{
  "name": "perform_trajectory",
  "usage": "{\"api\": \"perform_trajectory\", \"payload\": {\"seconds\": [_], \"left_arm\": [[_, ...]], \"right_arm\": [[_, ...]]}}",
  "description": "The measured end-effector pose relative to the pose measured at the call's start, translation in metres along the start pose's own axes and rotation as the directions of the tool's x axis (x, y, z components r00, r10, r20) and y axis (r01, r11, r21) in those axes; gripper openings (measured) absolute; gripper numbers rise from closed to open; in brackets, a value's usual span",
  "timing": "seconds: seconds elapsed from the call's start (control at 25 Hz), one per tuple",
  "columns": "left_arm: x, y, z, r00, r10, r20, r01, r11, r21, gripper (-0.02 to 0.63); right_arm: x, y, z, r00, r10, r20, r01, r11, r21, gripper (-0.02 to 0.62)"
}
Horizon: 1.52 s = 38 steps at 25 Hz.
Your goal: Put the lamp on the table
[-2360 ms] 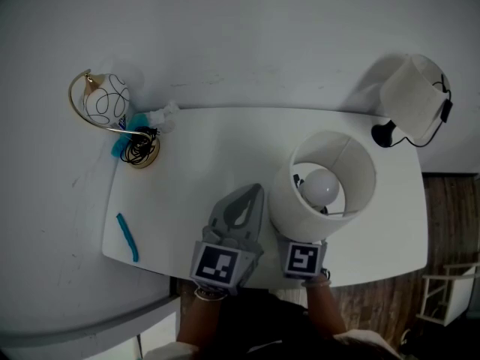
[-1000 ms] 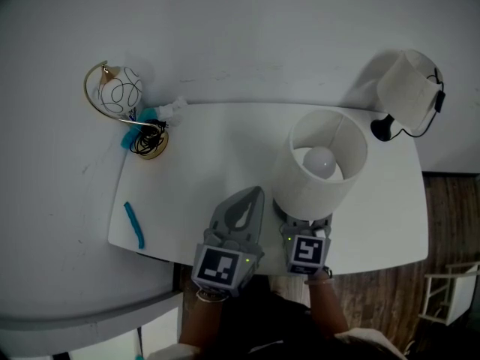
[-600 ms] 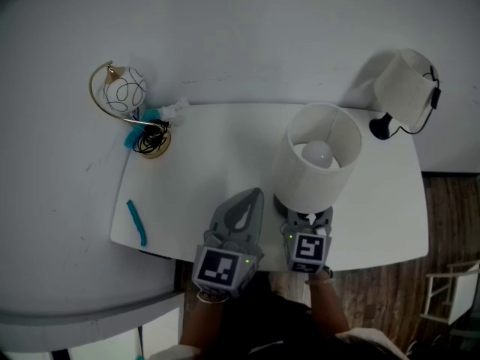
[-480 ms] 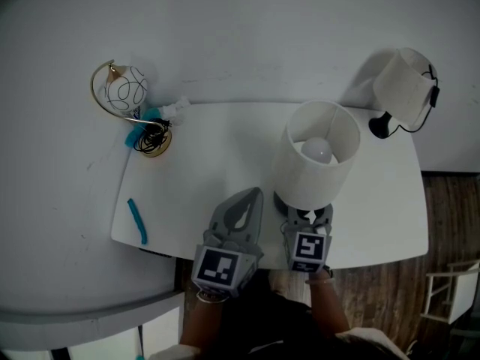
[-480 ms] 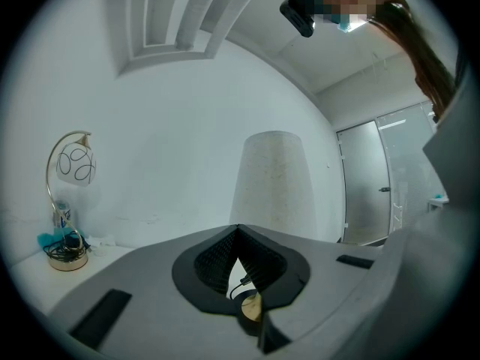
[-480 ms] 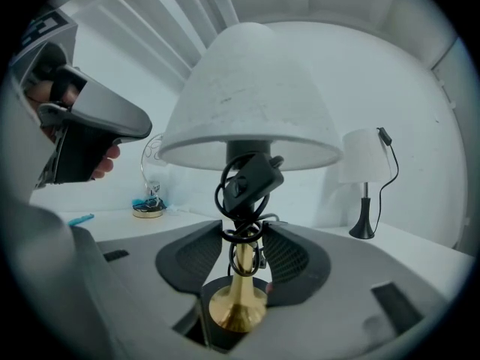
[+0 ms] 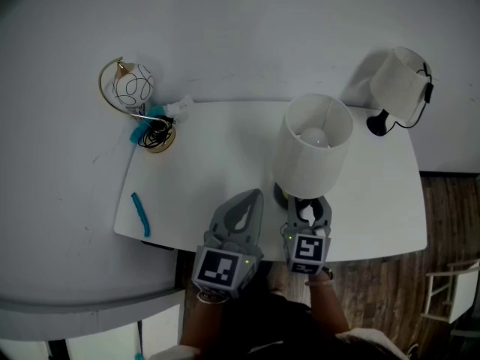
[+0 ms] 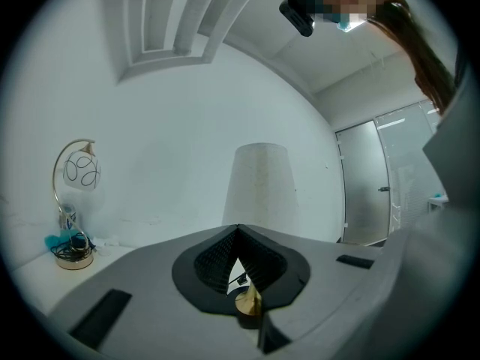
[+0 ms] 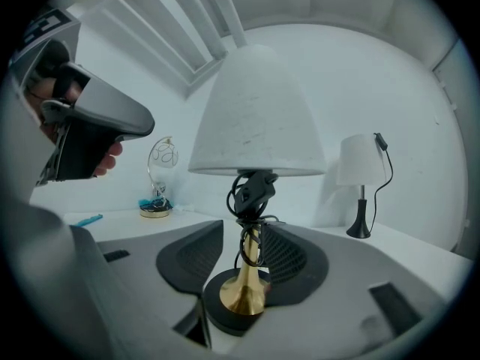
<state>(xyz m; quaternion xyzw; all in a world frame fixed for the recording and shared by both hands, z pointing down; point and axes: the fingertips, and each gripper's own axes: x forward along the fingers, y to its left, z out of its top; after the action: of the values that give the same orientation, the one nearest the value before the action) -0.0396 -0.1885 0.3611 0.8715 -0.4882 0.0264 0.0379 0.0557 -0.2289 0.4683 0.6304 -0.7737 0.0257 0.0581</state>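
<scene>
The lamp [image 7: 311, 152], with a white drum shade, a brass stem and a black round foot, stands upright on the white table [image 7: 202, 171] near its front edge. My right gripper [image 7: 307, 205] is open, its jaws spread on either side of the brass stem [image 9: 247, 265] without pressing it. A black cord is wound around the stem below the shade [image 9: 255, 118]. My left gripper [image 7: 251, 197] hovers just left of the lamp, shut and empty. In the left gripper view the shade [image 8: 259, 186] rises beyond the shut jaws.
A gold hoop lamp with a patterned globe [image 7: 135, 92] stands at the table's back left corner with coiled black cord. A small black lamp with a white shade [image 7: 401, 85] stands at the back right. A teal strip [image 7: 140, 214] lies front left. Wooden floor [image 7: 450, 223] is to the right.
The lamp has gone from tilted toward me to upright, with its foot on the table. My right gripper's jaws have spread apart from the stem. The left gripper stayed shut.
</scene>
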Motion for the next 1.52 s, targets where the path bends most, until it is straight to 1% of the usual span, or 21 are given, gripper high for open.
{"api": "perform_trajectory", "payload": {"seconds": [0.48, 0.68, 0.92, 1.0, 1.08, 1.16, 1.36, 1.4, 1.52], "left_arm": [[-0.027, -0.02, 0.008, 1.0, 0.006, 0.014, -0.006, 1.0, 0.005, -0.002], [-0.034, -0.028, 0.011, 1.0, 0.005, 0.02, -0.006, 1.0, 0.009, -0.002], [-0.042, -0.034, 0.015, 1.0, 0.009, 0.023, -0.009, 1.0, 0.008, -0.002], [-0.044, -0.035, 0.016, 1.0, 0.011, 0.023, -0.011, 1.0, 0.008, -0.002], [-0.047, -0.036, 0.018, 1.0, 0.015, 0.024, -0.015, 1.0, 0.005, -0.002], [-0.05, -0.037, 0.018, 1.0, 0.018, 0.025, -0.018, 1.0, 0.003, -0.002], [-0.059, -0.046, 0.015, 1.0, 0.017, 0.023, -0.017, 1.0, 0.002, -0.002], [-0.061, -0.049, 0.015, 1.0, 0.015, 0.023, -0.015, 1.0, 0.002, -0.002], [-0.067, -0.055, 0.014, 1.0, 0.014, 0.025, -0.014, 1.0, -0.001, -0.002]], "right_arm": [[-0.033, 0.002, 0.006, 1.0, -0.002, 0.007, 0.002, 1.0, -0.017, 0.156], [-0.045, -0.002, 0.011, 1.0, -0.008, 0.013, 0.008, 1.0, -0.022, 0.145], [-0.056, -0.004, 0.019, 0.999, -0.011, 0.033, 0.012, 1.0, -0.022, 0.116], [-0.061, -0.003, 0.023, 0.999, -0.013, 0.039, 0.014, 1.0, -0.025, 0.09], [-0.066, -0.004, 0.026, 0.999, -0.014, 0.045, 0.016, 0.999, -0.032, 0.089], [-0.071, -0.005, 0.029, 0.998, -0.018, 0.052, 0.02, 0.999, -0.04, 0.072], [-0.087, -0.006, 0.033, 0.998, -0.012, 0.064, 0.015, 0.999, -0.044, 0.069], [-0.091, -0.006, 0.034, 0.998, -0.011, 0.066, 0.014, 0.999, -0.045, 0.053], [-0.102, -0.006, 0.038, 0.997, -0.006, 0.072, 0.011, 0.998, -0.06, 0.052]]}}
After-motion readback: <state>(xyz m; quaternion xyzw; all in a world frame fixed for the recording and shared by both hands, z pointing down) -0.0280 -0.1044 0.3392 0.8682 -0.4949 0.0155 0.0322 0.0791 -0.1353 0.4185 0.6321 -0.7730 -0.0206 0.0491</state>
